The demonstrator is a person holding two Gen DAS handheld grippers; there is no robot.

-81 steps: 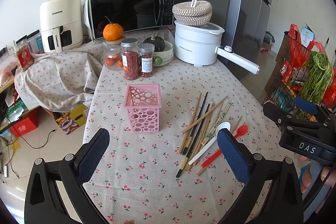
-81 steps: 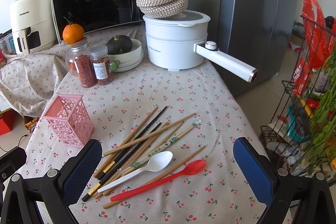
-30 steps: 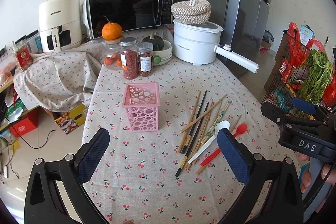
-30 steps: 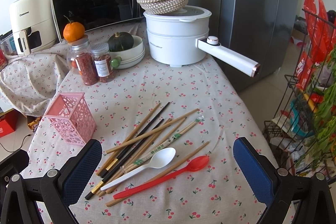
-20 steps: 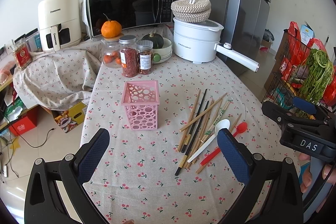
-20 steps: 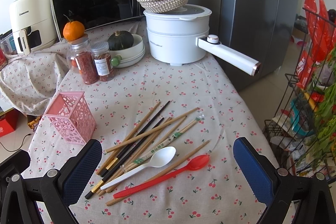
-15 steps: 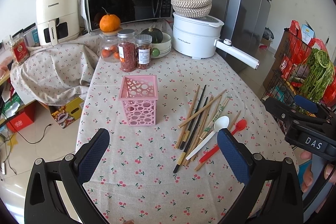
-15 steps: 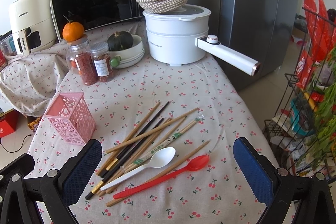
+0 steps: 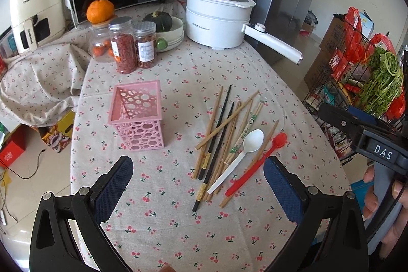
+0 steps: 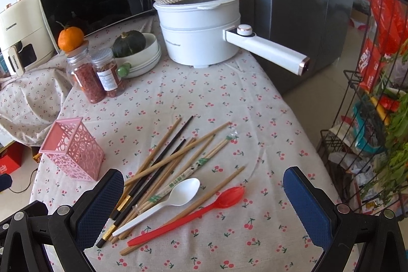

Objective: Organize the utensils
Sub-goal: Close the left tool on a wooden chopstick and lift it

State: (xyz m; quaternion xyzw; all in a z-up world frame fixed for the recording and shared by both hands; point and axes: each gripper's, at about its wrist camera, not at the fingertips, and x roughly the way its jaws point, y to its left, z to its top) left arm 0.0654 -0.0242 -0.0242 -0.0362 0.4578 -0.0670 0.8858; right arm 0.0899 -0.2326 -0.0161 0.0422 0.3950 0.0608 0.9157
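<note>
Both grippers have edged nearer the table; nothing is picked up yet.
Left gripper [image 9: 196, 191] and right gripper [image 10: 202, 198] gape empty over loose chopsticks [image 10: 176, 154]; pink holder [image 9: 137, 115] empty.

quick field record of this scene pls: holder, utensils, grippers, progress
holder: pink basket, upright, nothing visible inside
utensils: chopsticks, white spoon and red spoon lying loose on the tablecloth, right of the basket
left gripper: open, holding nothing
right gripper: open, holding nothing
progress: no utensil in the basket yet
</note>
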